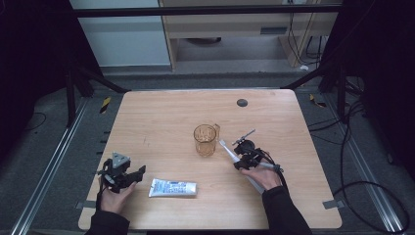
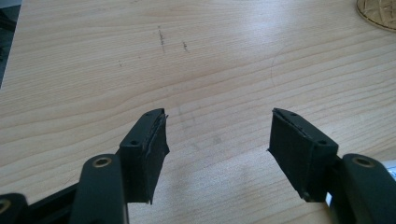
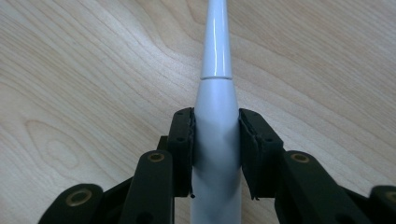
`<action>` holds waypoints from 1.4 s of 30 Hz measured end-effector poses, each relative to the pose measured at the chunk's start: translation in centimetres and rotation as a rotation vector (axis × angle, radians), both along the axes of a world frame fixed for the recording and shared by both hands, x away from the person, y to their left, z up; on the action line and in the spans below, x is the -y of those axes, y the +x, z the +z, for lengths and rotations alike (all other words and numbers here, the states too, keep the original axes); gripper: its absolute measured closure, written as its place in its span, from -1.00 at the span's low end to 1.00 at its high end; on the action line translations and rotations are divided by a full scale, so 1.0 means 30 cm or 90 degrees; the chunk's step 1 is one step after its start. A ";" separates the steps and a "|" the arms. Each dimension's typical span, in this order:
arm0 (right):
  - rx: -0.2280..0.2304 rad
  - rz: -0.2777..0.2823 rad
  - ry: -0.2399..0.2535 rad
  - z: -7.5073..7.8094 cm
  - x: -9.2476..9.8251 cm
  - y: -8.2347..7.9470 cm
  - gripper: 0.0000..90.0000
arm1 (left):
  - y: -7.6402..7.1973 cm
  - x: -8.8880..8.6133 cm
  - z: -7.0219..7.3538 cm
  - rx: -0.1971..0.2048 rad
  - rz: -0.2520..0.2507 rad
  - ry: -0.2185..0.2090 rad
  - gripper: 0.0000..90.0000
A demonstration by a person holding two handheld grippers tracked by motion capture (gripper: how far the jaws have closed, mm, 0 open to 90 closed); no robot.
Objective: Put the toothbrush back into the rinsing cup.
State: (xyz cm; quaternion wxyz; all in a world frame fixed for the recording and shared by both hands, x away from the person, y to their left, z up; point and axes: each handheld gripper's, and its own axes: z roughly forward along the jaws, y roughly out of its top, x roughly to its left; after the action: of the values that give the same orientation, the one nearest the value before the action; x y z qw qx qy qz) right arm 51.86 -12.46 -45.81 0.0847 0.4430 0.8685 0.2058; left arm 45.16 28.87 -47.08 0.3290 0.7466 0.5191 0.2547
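Tabletop [image 1: 161, 117]: light wood, carries all items. Amber cup [image 1: 205, 140] upright near centre. Toothpaste tube [image 1: 172, 187] flat near front edge, just right of left tongs, apart from them. White toothbrush [image 3: 216, 116] lies on tabletop right of cup, thin end pointing toward cup. Left tongs [image 2: 217, 135] released, jaws wide, bare wood between them. Right tongs [image 3: 215, 144] clenched on toothbrush handle, pads pressing both sides; in high view, right tongs [image 1: 247, 155] just beside cup.
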 end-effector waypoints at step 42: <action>0.361 -0.128 0.319 0.254 0.097 -0.048 0.50 | -0.008 0.000 0.007 0.017 0.005 -0.006 -0.16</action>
State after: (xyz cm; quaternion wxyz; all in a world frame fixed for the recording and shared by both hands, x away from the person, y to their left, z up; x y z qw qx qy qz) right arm 50.41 -15.38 -38.20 0.2301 0.4588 0.6856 0.5162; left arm 44.93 28.86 -46.89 0.3385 0.7393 0.5191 0.2634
